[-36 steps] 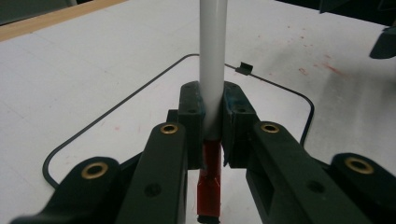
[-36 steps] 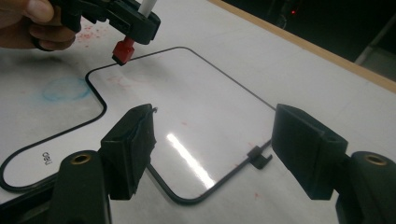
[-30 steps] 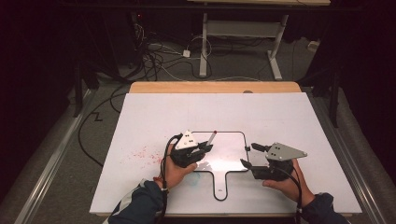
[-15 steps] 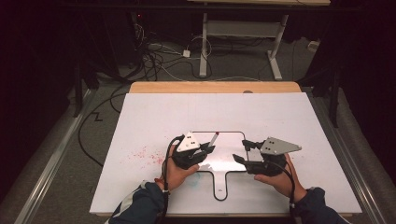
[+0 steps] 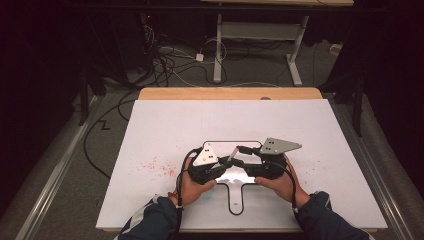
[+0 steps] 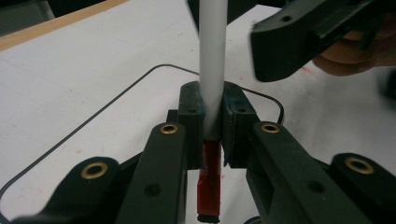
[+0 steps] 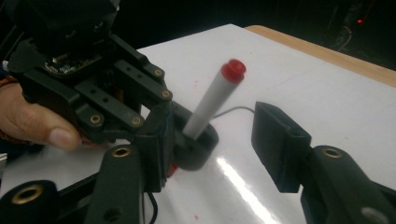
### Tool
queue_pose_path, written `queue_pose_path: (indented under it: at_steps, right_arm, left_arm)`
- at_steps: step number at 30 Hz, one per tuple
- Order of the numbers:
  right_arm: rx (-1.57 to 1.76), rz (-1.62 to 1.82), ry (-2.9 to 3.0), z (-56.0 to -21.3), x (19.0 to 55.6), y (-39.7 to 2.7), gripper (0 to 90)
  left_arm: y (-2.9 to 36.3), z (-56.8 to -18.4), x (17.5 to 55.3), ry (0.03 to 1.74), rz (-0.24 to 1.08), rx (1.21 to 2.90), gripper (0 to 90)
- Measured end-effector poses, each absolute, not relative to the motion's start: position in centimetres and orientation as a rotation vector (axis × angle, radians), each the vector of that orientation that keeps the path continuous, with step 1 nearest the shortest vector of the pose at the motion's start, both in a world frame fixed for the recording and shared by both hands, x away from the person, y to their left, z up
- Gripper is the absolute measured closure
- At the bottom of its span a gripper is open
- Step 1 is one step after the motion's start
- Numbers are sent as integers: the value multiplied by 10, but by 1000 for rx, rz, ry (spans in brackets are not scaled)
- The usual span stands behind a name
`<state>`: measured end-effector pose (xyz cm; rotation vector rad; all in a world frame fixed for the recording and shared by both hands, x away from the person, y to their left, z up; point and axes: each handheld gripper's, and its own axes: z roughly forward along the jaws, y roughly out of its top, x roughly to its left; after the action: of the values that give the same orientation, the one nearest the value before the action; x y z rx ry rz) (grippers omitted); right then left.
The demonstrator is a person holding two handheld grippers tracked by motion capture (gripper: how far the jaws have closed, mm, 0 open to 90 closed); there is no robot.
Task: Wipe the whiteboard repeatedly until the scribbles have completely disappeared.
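In the high view the white bench (image 5: 165, 125) carries a glossy board with a black outline (image 5: 235, 197) near its near edge, and a scatter of red marks (image 5: 155, 165) lies on the sheet to the left of it. The left gripper (image 5: 226, 162) and the right gripper (image 5: 245, 150) meet over the board, each held by a hand coming in from the near side, and the marker (image 5: 233, 152) rises tilted between them, its red end toward the far right. In the left gripper view the two black jaws are clenched on the marker (image 6: 212, 88), pads pressing its white barrel just above the red band at its lower part; the barrel stands upright, and the right gripper (image 6: 308, 37) hangs close at the upper right. In the right gripper view the marker (image 7: 210, 102) leans up to the right with its red cap (image 7: 233, 69) on top, gripped low down by the left gripper (image 7: 187, 140). The right gripper's own jaws have just been closing; they stand apart with the marker's lower barrel between them, and the right pad is clear of it.
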<state>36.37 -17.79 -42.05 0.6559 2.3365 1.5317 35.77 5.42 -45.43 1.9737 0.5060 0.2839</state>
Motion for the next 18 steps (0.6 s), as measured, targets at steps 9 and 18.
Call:
queue_pose_path:
  at_steps: [9,18]
  right_arm:
    - [636,1627,2375,-418,369,-165,808]
    - [585,1457,2394,-420,377,-131,814]
  left_arm:
    - [57,-452,355,518,347,1990,780]
    - [101,-453,347,715,540,2045,349]
